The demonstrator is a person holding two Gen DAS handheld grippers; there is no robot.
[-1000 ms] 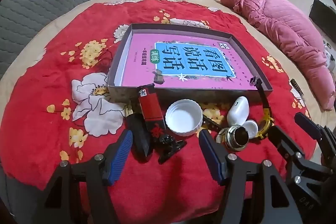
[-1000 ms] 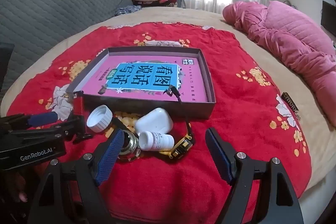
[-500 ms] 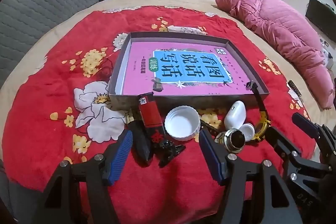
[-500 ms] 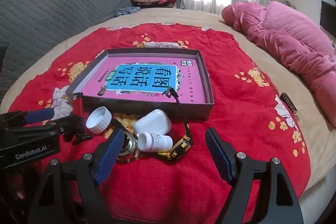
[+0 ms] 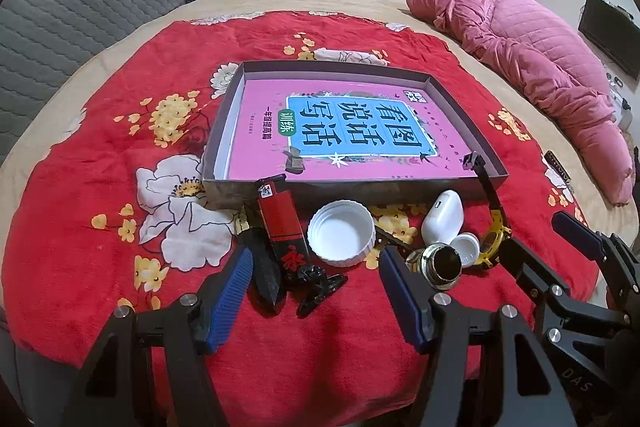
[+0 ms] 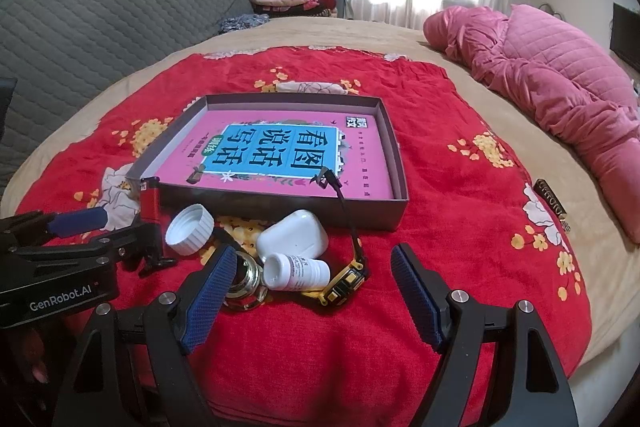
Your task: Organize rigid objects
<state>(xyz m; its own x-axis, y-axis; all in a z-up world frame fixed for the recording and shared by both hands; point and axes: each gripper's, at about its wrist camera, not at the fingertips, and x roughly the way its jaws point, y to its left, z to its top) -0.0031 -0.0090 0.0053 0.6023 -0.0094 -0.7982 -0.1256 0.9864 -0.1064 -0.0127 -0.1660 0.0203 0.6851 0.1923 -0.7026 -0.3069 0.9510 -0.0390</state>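
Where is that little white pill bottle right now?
In the right wrist view the white pill bottle lies on its side on the red blanket, between the brass jar and the yellow watch, just before the white earbud case.

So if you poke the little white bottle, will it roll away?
Probably a bit. The bottle lies on its round side, so it could roll. The yellow watch beside it and the soft red blanket would likely stop it soon.

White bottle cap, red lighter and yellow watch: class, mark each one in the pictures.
white bottle cap [image 5: 341,237], left wrist view, on its hollow inside.
red lighter [image 5: 280,219], left wrist view, on the red body.
yellow watch [image 6: 345,281], right wrist view, on the yellow case.
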